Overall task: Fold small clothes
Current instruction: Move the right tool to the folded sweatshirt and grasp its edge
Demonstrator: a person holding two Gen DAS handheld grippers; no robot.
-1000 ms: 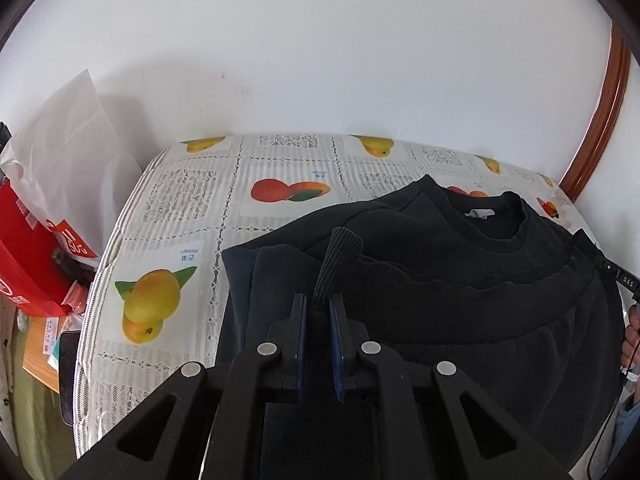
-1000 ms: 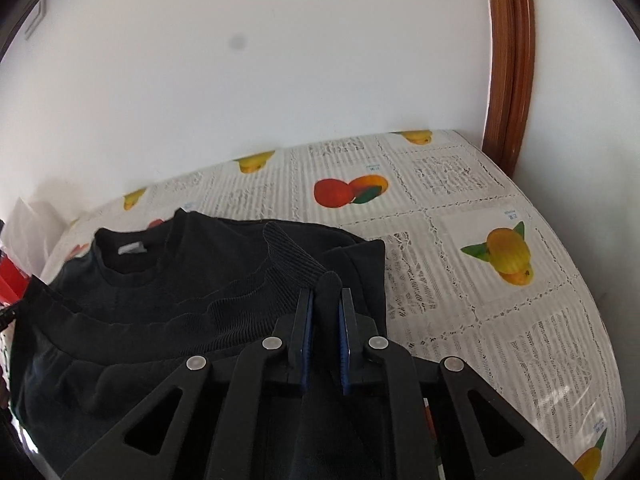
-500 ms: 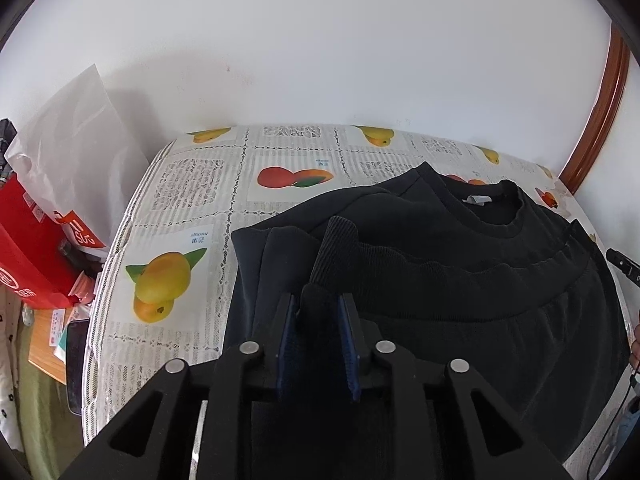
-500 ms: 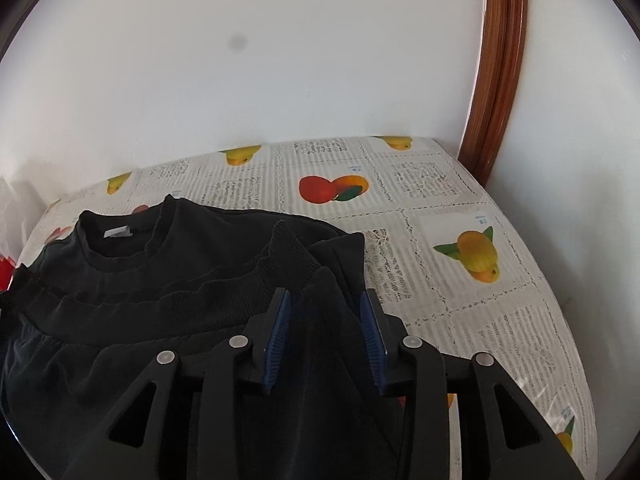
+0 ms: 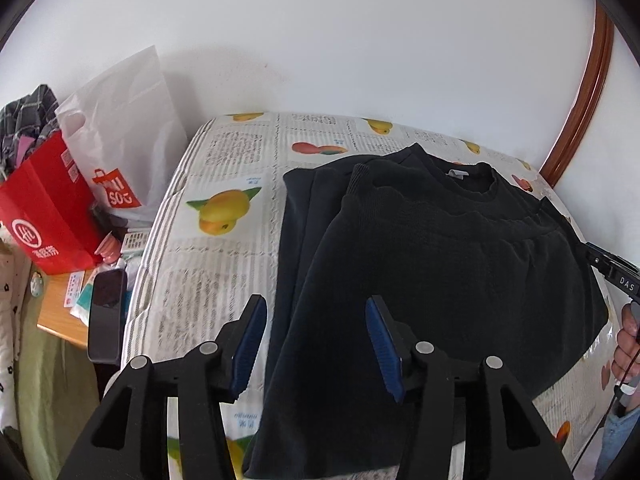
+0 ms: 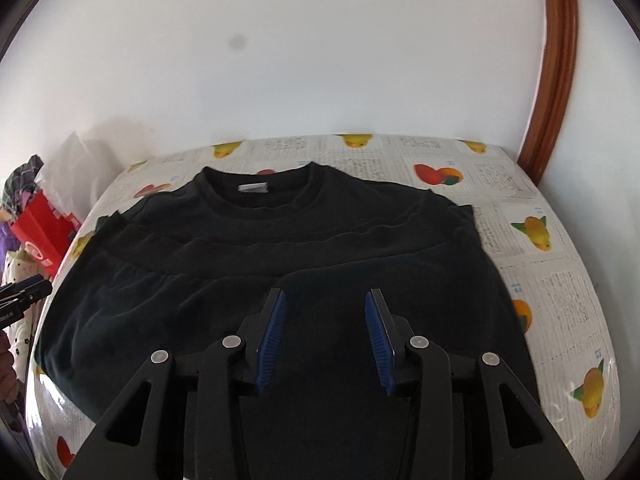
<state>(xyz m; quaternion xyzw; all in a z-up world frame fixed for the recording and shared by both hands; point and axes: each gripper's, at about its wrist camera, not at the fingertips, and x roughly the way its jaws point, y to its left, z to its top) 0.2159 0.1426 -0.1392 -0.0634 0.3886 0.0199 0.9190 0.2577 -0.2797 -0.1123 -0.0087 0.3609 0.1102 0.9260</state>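
Sweatshirt flat beneath both wide-spread claws.

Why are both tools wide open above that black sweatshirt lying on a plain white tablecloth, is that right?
Not quite: the tablecloth is not plain but printed with fruit pictures and newsprint-like text, as the right wrist view shows. The rest holds: the left tool and right tool are both open above the black sweatshirt.
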